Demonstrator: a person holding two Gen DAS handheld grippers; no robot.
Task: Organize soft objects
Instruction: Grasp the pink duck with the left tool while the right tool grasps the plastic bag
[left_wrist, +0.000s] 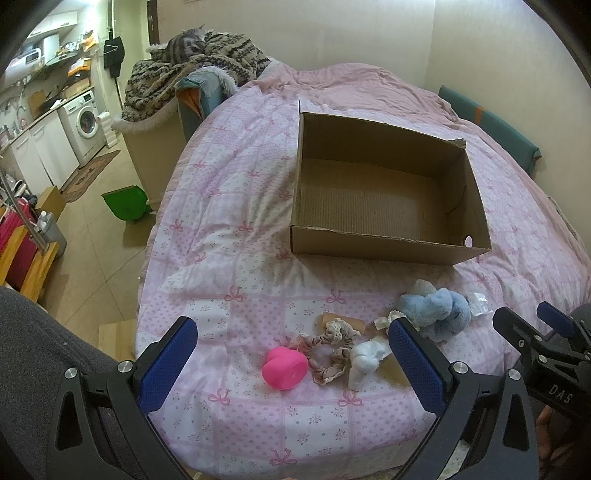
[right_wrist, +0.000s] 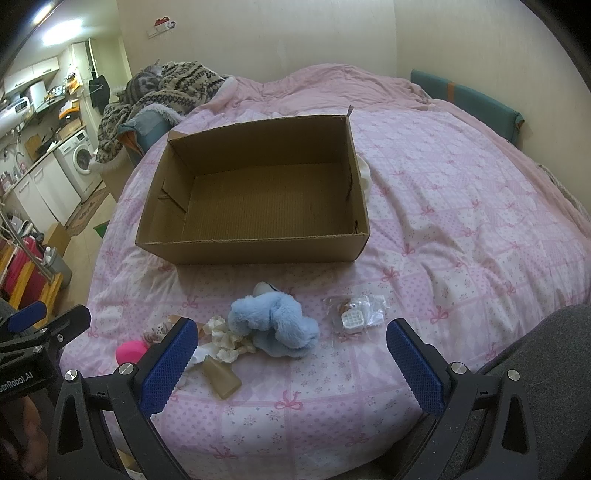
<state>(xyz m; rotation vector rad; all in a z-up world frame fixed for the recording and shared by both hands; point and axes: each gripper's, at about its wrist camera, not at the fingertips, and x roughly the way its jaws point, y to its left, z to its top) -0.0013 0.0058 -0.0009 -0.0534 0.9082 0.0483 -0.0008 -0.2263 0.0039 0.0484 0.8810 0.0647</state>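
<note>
Both hand-held grippers (left (left_wrist: 291, 354), right (right_wrist: 290, 356)) wide open, empty, over soft toys (right_wrist: 275, 323) before cardboard box (right_wrist: 255, 251).

One cardboard box (right_wrist: 255, 192) sits mid-frame, holding nothing. Below it on the bedspread lie one blue plush toy (right_wrist: 275, 323), one pink rubber piece (left_wrist: 284, 367), two scrunchies, beige (left_wrist: 328, 354) and cream (right_wrist: 225, 338), one white fluffy bit (left_wrist: 364, 360), one clear plastic packet (right_wrist: 356, 314), and what may be one tan card (right_wrist: 221, 376), partly hidden.
</note>
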